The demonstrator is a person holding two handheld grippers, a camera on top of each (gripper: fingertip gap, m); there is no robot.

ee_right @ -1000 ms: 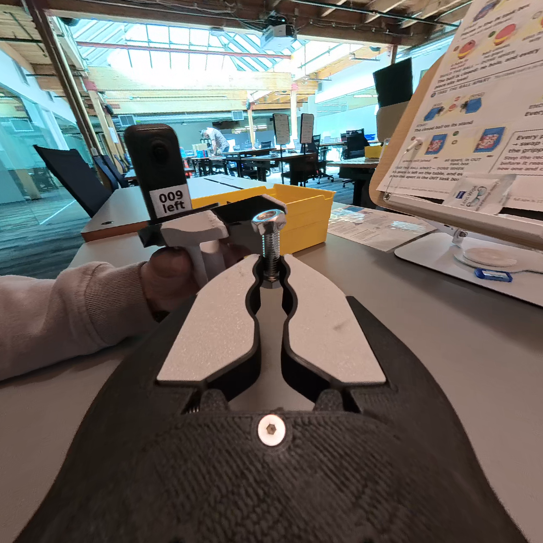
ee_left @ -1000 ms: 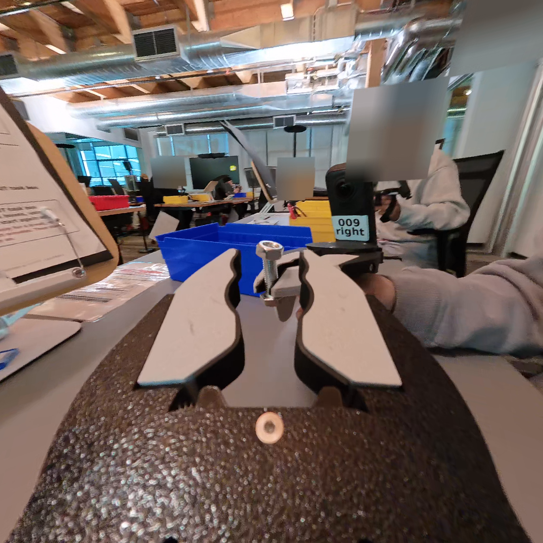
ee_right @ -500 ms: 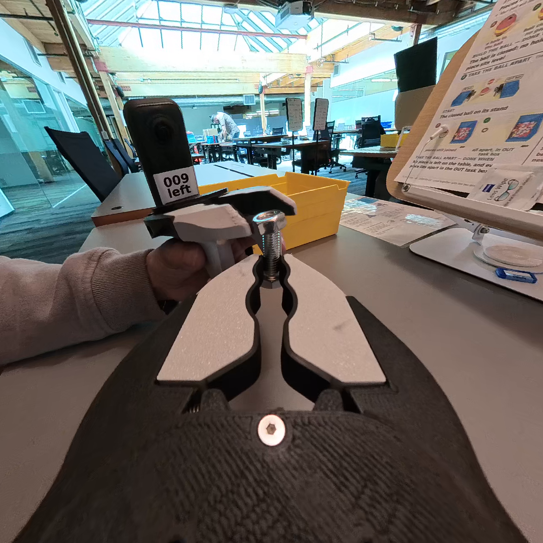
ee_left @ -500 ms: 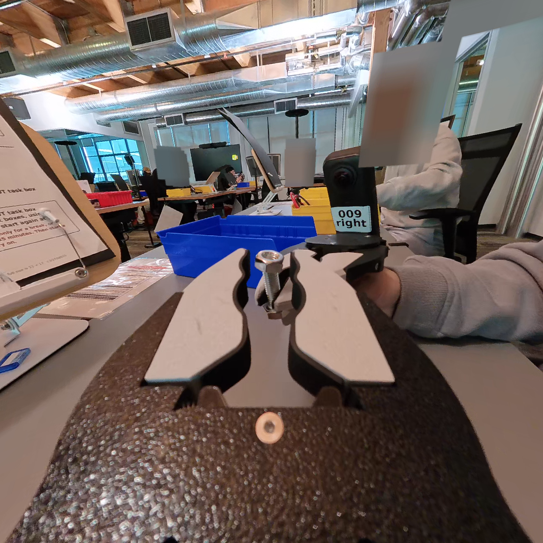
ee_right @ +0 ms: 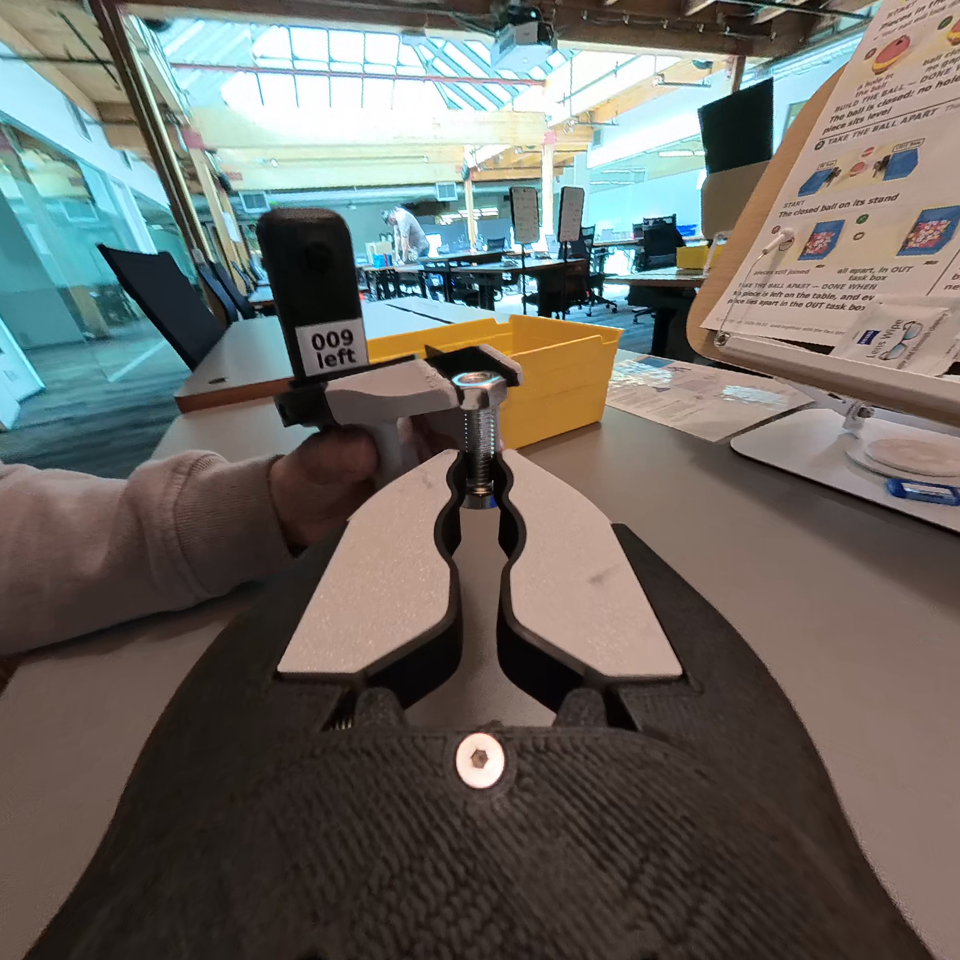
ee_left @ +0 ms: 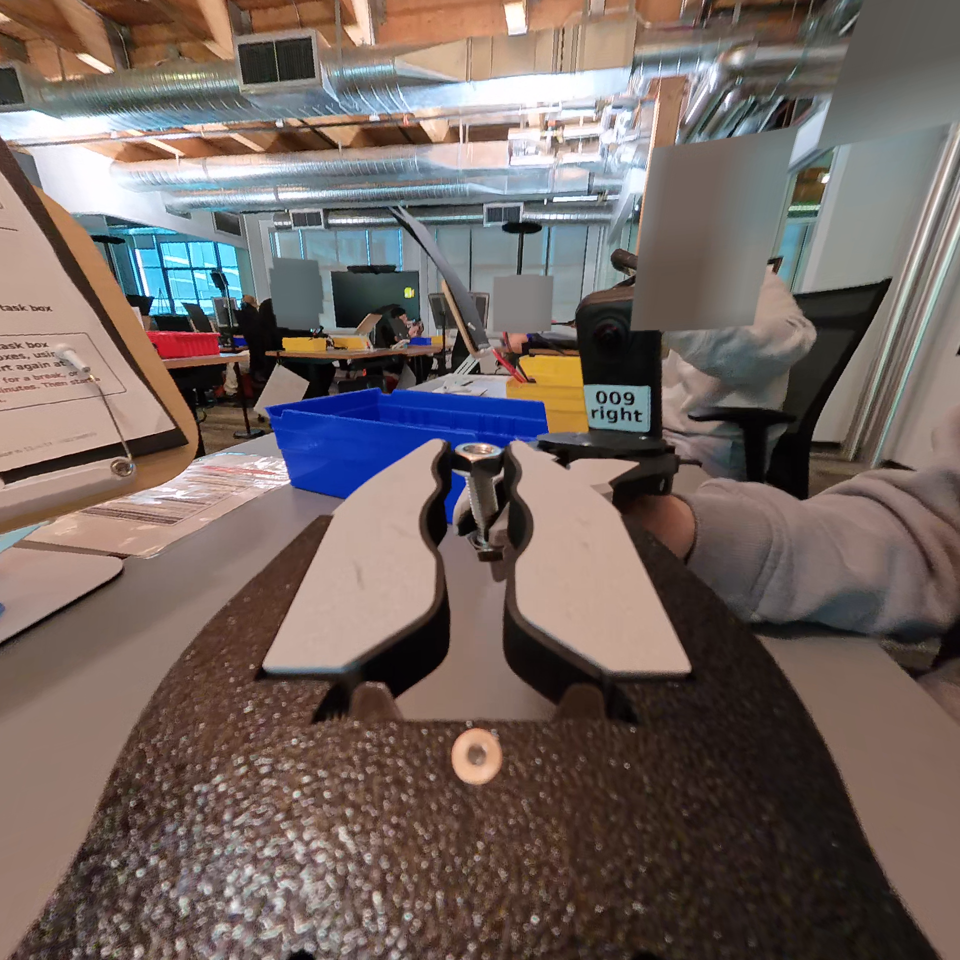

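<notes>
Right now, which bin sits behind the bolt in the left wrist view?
The blue bin, right behind the bolt; the yellow bin sits farther back, to the right.

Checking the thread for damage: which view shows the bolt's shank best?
The right wrist view: the bolt stands upright with its threaded shank exposed. In the left wrist view the jaws flank the bolt, hiding part of it.

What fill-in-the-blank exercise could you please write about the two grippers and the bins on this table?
1. The right gripper holds a silver ___ upright by its lower end.
2. The left gripper meets the bolt at its ___ end.
3. In the right wrist view, the bin behind the bolt is ___.
4. In the left wrist view, the bin behind the bolt is ___.

Missing words: bolt; top; yellow; blue.
</notes>
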